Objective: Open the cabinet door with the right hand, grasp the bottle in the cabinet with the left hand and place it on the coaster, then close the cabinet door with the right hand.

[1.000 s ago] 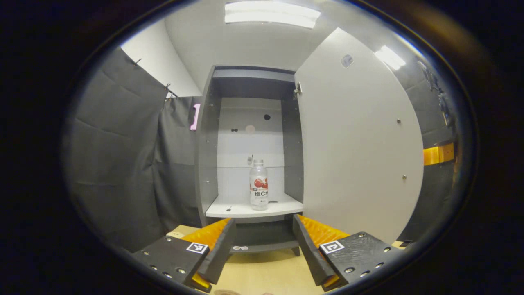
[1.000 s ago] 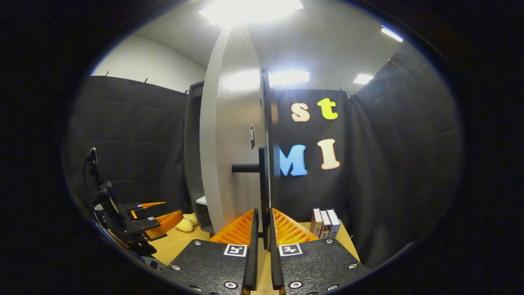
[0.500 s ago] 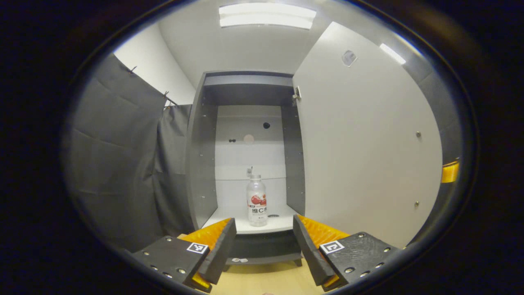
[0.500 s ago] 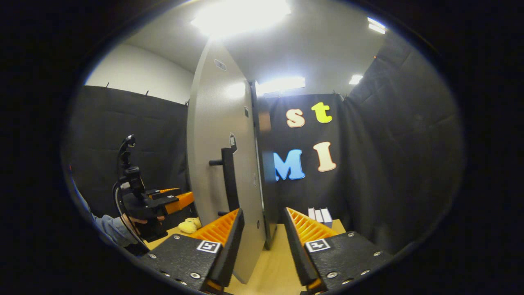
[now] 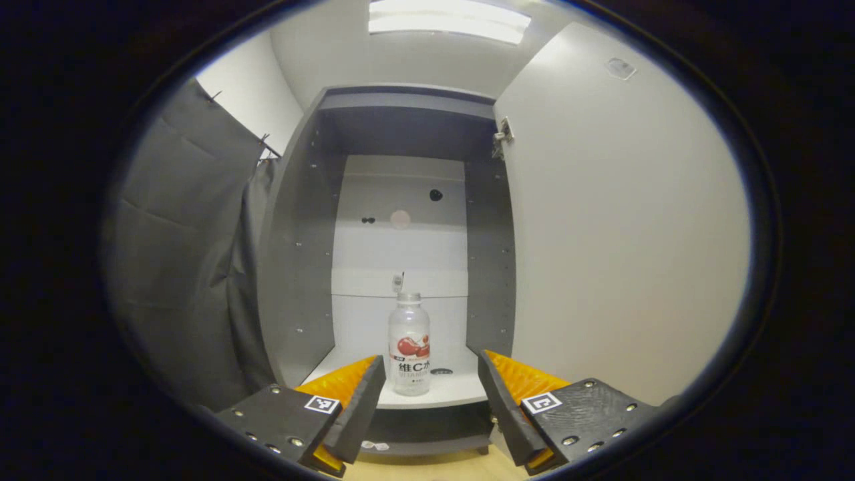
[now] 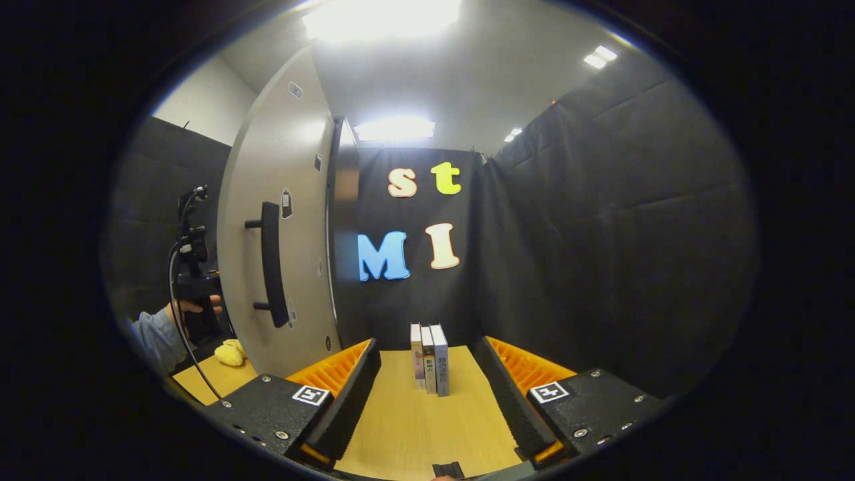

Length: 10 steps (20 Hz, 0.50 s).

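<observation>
The grey cabinet [image 5: 297,267] stands open, its white door [image 5: 621,234] swung out to the right. A clear bottle [image 5: 409,344] with a red-and-white label stands upright on the white shelf [image 5: 434,394] inside. My left gripper [image 5: 431,401] is open just in front of the shelf edge, the bottle farther back between its fingers. In the right gripper view my right gripper [image 6: 427,394] is open over the wooden table [image 6: 414,427], away from the door [image 6: 274,254] and its black handle [image 6: 270,264]. At the left of that view a hand holds the other gripper [image 6: 194,287].
Three books [image 6: 429,357] stand upright on the table ahead of the right gripper. A yellow soft toy [image 6: 230,353] lies on the table near the door's foot. Black cloth walls close in the booth to the right and behind.
My left gripper moved closer to the cabinet and the bottle. My right gripper let go of the door handle, opened, and swung right toward the books.
</observation>
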Available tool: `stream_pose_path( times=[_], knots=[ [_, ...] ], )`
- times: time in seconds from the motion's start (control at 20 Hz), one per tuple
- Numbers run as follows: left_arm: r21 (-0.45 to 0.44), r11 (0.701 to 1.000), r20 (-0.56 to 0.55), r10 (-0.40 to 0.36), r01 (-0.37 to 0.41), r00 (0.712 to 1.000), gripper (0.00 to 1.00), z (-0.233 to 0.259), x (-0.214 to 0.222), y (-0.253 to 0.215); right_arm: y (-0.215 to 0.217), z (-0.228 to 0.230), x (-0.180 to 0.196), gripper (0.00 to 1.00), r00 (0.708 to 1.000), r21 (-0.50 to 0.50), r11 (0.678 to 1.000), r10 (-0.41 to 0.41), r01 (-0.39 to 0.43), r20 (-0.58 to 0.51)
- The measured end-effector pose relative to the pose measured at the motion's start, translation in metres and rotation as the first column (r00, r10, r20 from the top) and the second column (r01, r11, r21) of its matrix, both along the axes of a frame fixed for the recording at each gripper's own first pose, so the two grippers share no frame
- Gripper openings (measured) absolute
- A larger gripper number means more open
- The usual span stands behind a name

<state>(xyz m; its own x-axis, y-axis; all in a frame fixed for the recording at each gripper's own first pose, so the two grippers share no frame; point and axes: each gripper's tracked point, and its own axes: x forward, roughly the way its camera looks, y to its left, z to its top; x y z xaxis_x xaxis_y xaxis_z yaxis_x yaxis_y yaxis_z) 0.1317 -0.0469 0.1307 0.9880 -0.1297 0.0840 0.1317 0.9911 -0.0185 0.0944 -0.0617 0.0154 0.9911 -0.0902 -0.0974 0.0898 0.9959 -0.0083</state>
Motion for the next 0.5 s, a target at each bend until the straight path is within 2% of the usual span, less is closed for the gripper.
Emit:
stream_pose_path(
  times=[0.05, 0.25, 0.5],
  knots=[
    [-0.004, 1.000, -0.007, -0.005, 0.005, 1.000, 0.87, -0.002, 0.014, 0.001, -0.002, -0.002, 0.005, 0.93, 1.000, 0.005, 1.000, -0.018, 0.018, -0.004],
    [0.047, 0.999, -0.036, -0.018, 0.019, 0.999, 0.83, -0.018, 0.062, 0.005, -0.003, -0.013, 0.014, 0.93, 0.997, 0.018, 0.997, -0.080, 0.081, -0.019],
    [0.070, 0.997, -0.061, -0.023, 0.027, 0.998, 0.87, -0.042, 0.120, 0.007, 0.000, -0.032, 0.030, 0.93, 0.989, 0.013, 0.991, -0.132, 0.133, -0.064]
  ],
)
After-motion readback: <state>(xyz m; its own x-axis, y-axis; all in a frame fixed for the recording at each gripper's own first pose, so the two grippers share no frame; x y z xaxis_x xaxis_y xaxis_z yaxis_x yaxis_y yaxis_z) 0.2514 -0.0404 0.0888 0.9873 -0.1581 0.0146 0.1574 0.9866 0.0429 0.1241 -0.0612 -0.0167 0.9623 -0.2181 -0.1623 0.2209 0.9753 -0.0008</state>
